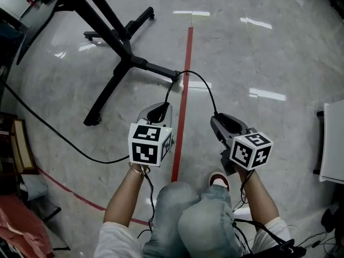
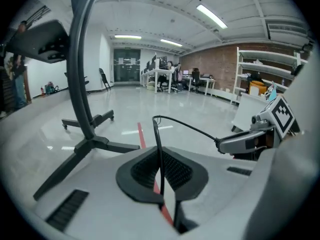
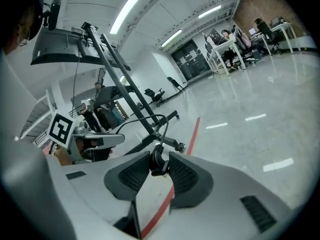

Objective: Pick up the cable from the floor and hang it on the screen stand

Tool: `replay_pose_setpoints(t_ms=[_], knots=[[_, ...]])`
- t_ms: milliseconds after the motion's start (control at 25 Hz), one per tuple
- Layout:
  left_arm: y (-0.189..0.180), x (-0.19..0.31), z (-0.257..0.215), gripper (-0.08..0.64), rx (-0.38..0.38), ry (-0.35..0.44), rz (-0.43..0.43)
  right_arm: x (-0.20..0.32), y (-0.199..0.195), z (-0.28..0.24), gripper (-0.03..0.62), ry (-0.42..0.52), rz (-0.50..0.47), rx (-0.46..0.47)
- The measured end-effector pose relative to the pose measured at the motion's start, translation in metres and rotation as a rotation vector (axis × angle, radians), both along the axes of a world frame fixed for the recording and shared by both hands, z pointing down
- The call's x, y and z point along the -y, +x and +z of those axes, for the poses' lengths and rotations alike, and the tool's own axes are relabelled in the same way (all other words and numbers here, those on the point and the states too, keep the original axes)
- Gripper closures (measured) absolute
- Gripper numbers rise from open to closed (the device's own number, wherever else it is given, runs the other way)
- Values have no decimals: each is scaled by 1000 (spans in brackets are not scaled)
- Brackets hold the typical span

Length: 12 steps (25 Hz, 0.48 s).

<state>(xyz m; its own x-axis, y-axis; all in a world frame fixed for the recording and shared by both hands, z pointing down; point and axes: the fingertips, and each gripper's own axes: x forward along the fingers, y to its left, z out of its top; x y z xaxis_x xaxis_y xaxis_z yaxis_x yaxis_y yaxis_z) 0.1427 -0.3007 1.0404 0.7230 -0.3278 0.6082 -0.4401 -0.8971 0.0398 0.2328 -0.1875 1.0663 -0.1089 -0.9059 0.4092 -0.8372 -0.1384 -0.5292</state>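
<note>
The pale glossy floor (image 1: pixel 258 47) spreads out ahead of both sets of jaws, open and bare in front of the right ones. The black screen stand (image 1: pixel 115 42) rises ahead and to the left of the left jaws, and its splayed legs reach almost to the red line (image 1: pixel 185 74) that runs forward between the two grippers. We hold the left gripper (image 1: pixel 158 110) with its jaws closed tight on the thin run of the cable (image 1: pixel 201 82). The right gripper (image 1: pixel 217 121) has its jaws standing wider, pressed on the thicker plug (image 3: pixel 159 164) at the cable's end. Holding it at two places keeps the cable in a short arch bridging from one pair of jaws to the other, apparently off the floor, so we judge no slack drags. The nearest leg's end lies just beyond the arch's far bend, an edge to clear. Room for lifting looks best above and left, toward the stand.
</note>
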Motion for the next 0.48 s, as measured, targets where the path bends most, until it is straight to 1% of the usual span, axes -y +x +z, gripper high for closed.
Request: replay_pose_setpoints(t_ms=[80, 200, 360, 480], knots=[[-5, -4, -45, 552, -18, 9, -32, 3, -6, -46, 462, 2, -19, 0], [-13, -12, -124, 552, -34, 24, -59, 5, -18, -128, 462, 2, -64, -13], [-22, -24, -246, 552, -88, 11, -111, 4, -29, -251, 462, 23, -99, -25], [-29, -17, -343, 552, -117, 41, -168, 19, -33, -351, 462, 61, -138, -42]])
